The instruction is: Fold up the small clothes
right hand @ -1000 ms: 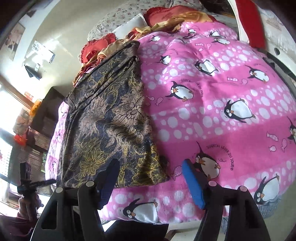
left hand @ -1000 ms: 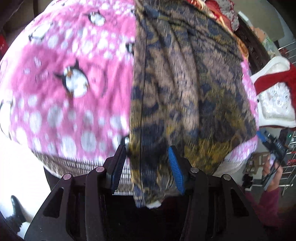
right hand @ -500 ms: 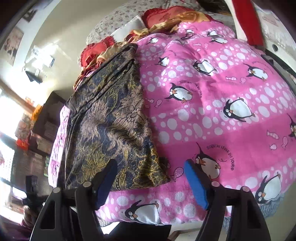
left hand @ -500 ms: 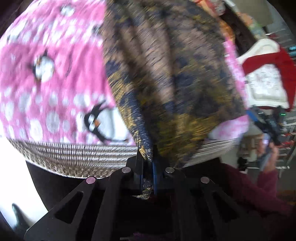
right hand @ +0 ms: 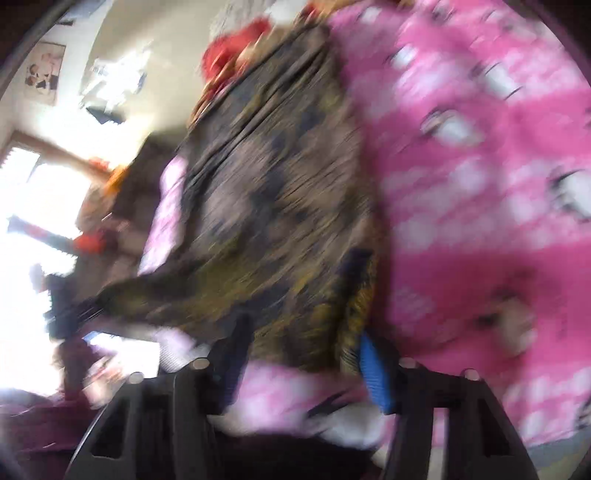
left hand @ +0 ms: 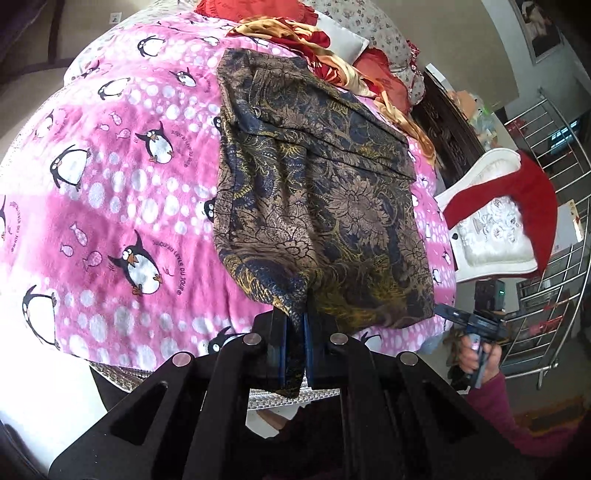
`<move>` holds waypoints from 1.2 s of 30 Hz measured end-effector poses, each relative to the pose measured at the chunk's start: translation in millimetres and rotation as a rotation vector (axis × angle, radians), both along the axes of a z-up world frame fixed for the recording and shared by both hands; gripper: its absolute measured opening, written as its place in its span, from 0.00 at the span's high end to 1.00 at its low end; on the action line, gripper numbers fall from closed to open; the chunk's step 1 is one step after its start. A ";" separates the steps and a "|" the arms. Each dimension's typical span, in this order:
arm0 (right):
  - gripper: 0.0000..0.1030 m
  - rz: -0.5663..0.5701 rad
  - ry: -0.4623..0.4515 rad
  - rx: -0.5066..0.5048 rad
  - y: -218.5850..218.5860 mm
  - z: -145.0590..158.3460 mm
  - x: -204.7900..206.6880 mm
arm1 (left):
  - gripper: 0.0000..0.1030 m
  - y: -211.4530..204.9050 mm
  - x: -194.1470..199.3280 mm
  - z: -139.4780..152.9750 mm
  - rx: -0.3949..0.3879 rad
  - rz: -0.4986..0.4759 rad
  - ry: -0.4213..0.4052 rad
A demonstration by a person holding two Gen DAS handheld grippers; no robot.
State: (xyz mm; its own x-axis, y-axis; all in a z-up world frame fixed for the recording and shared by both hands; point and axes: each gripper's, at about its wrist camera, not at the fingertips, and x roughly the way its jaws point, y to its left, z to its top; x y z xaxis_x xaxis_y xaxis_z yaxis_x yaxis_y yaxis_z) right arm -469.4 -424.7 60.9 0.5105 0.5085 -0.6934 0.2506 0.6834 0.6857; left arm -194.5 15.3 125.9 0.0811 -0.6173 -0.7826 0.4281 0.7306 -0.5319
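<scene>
Garment: a dark patterned cloth (left hand: 317, 206) in navy, tan and gold florals lies spread on the bed, running from the near edge up toward the pillows; one fold crosses its upper part; its near left corner is pulled up off the blanket into a peak.

My left hand-held gripper (left hand: 295, 347): clamped tight on that lifted corner; the cloth bunches between the blue pads and a strip of it hangs down behind them.

My right hand-held gripper (right hand: 299, 362): its jaws have just been closing and stand part-way apart at the garment's (right hand: 280, 206) other near corner; the cloth's edge lies between the fingers (this view is badly blurred, so I cannot tell whether the pads press on it yet); in the left view my right hand (left hand: 476, 354) with its gripper shows just past the cloth's right corner, at the end of a maroon sleeve (left hand: 495, 402).

Blanket: a pink fleece blanket (left hand: 110, 192) with white spots and penguins covers the bed under the garment.

Head of the bed: red and gold cushions (left hand: 317, 37) and a floral pillow (left hand: 373, 26) lie beyond the garment's far end.

Beside the bed: a white chair (left hand: 495, 251) with a red cloth (left hand: 532, 199) draped over it; a metal railing (left hand: 554, 155) behind it.
</scene>
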 end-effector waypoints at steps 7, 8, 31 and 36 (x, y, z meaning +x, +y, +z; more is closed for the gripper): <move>0.37 -0.104 -0.122 0.062 -19.2 27.4 -16.2 | 0.95 -2.7 9.8 -23.4 0.032 0.019 0.045; 0.37 -0.109 -0.084 0.026 -18.7 21.8 -16.6 | 0.95 -2.4 10.7 -26.0 0.037 0.022 0.049; 0.44 0.177 -0.188 -0.322 39.3 26.2 -13.2 | 0.95 -1.4 9.5 -44.8 0.085 0.024 0.069; 0.86 0.190 -0.101 -0.348 45.6 7.0 -14.7 | 0.95 0.4 11.3 -52.4 0.085 0.027 0.090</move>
State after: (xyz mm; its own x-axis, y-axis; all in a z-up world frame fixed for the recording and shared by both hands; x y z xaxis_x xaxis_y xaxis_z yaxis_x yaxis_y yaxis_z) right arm -484.2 -379.1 67.9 0.5045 0.3443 -0.7918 0.0406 0.9066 0.4201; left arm -183.2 15.7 73.5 0.0240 -0.5469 -0.8368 0.3612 0.7853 -0.5029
